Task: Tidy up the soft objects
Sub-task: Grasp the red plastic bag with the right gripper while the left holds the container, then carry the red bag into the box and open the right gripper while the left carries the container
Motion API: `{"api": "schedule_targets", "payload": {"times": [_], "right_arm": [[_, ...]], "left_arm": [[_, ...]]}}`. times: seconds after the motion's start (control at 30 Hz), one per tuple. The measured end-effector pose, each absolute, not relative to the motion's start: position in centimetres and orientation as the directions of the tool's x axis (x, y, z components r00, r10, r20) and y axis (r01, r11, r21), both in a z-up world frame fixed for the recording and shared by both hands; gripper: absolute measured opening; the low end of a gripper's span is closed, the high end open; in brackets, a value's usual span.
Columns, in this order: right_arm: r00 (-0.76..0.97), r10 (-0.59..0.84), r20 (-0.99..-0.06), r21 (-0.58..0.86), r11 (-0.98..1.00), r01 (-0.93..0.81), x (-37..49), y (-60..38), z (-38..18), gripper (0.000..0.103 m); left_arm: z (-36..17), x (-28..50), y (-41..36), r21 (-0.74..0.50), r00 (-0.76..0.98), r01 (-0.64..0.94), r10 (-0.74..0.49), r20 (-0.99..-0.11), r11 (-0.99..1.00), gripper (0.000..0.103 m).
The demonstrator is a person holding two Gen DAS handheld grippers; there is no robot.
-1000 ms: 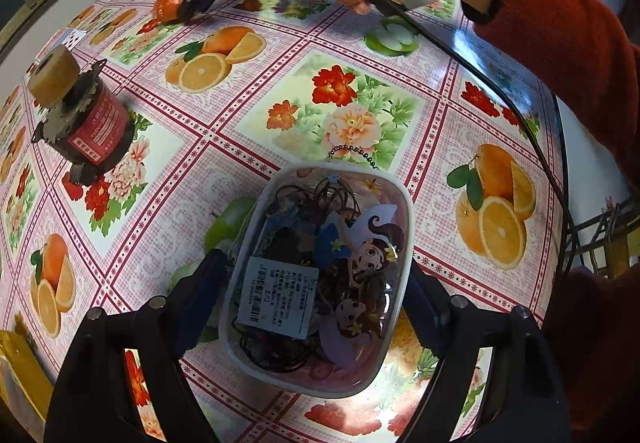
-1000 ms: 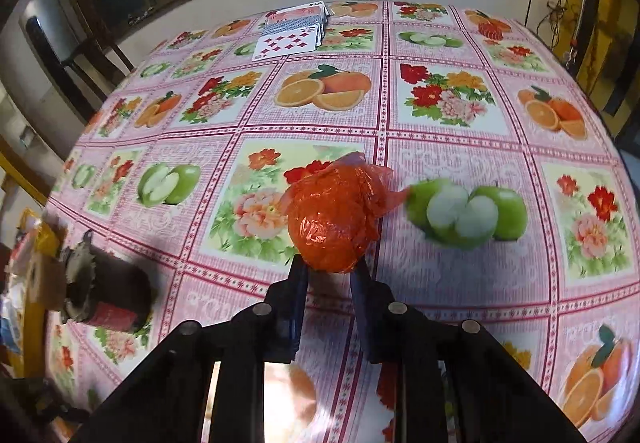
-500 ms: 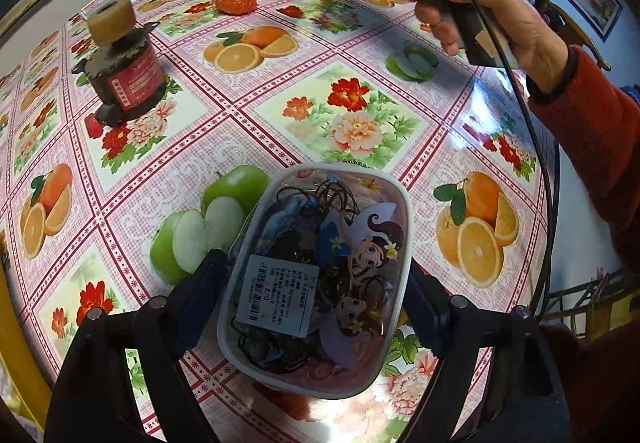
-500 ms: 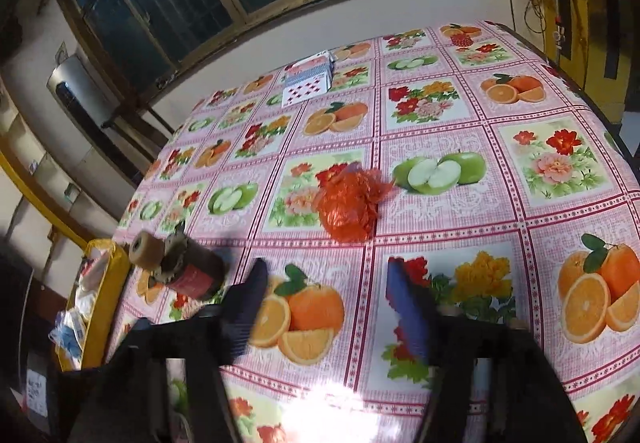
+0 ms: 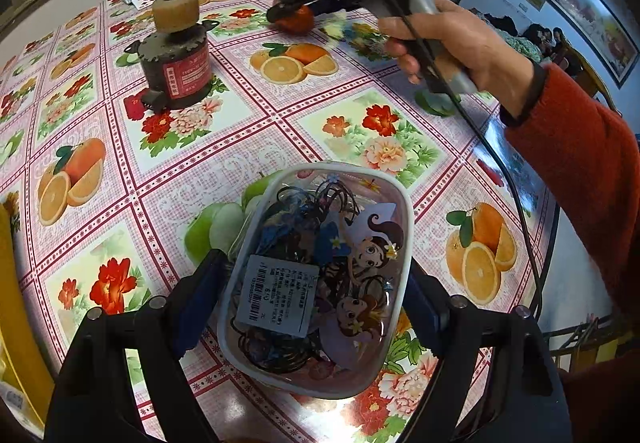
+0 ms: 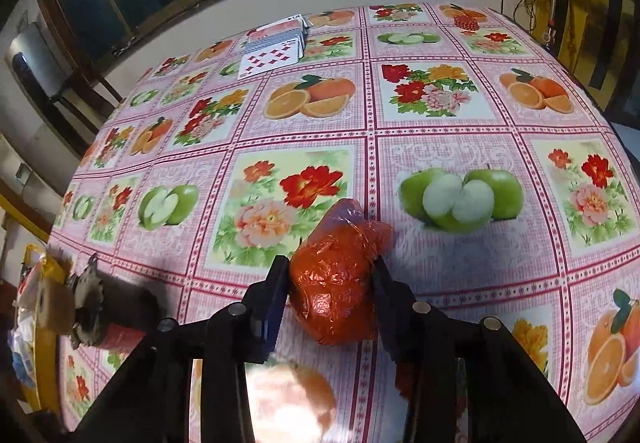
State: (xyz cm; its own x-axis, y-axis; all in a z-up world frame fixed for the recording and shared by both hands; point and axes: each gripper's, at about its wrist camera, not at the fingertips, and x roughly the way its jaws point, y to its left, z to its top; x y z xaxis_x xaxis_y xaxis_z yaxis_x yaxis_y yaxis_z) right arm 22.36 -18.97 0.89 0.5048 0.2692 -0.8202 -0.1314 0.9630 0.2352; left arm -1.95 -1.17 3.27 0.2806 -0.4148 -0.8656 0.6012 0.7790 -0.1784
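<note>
— While the left gripper [image 5: 316, 307] clamps the clear box of hair ties [image 5: 320, 279] by its two long sides, where does the right one stand?

— The right gripper [image 6: 330, 283] has a finger on each side of the crumpled orange bag [image 6: 338, 279], which sits on the tablecloth [image 6: 440, 131] between the printed flower square and the printed apples. The pads look to be touching the plastic, but I cannot tell whether they are squeezing it or only bracketing it.

— And the box, is it lifted?

— I judge it held just above the near part of the table; whether its bottom touches the cloth is hidden. From the left wrist view the bag [image 5: 296, 19] lies at the far side, under the right gripper [image 5: 288, 9], well apart from the box.

— So which step is this?

— Taking hold of the bag, I'd say, with the box already in hand as the place to gather things.

— What does the next move call for?

— A firm close: thin plastic gives and may slip. Then a lift clear of the dark jar with the cork stopper [image 5: 176, 55] at the left, and a carry toward the box. The box looks full, so whether the bag goes in or beside it is open.
</note>
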Motion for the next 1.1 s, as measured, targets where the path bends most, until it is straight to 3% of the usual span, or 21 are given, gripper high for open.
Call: {"api": "schedule_targets", "payload": {"times": [0.17, 0.5, 0.8, 0.97, 1.1], "right_arm": [[0.505, 0.431, -0.748, 0.377, 0.902, -0.212, 16.3, -19.6, 3.7, 0.043], [0.422, 0.589, -0.690, 0.402, 0.796, -0.453, 4.1, -12.5, 7.9, 0.045], [0.301, 0.678, -0.671, 0.407, 0.676, -0.614, 2.1, -1.2, 9.2, 0.045], [0.254, 0.712, -0.655, 0.412, 0.618, -0.670, 1.8, 5.0, 10.3, 0.045], [0.233, 0.721, -0.652, 0.400, 0.589, -0.703, 2.1, 9.8, 11.1, 0.045]], "left_arm": [[4.1, -2.7, -0.1, -0.188, 0.328, 0.564, -0.427, -0.843, 0.804, 0.083], [5.8, -5.4, 4.1, -0.133, 0.471, 0.459, -0.367, -0.802, 0.879, 0.083], [9.3, -8.1, 12.9, -0.105, 0.631, 0.273, -0.260, -0.731, 0.956, 0.083], [11.0, -8.9, 18.5, -0.053, 0.715, 0.106, -0.113, -0.690, 0.993, 0.083], [10.9, -9.3, 23.1, -0.095, 0.728, -0.009, -0.058, -0.683, 0.995, 0.083]]}}
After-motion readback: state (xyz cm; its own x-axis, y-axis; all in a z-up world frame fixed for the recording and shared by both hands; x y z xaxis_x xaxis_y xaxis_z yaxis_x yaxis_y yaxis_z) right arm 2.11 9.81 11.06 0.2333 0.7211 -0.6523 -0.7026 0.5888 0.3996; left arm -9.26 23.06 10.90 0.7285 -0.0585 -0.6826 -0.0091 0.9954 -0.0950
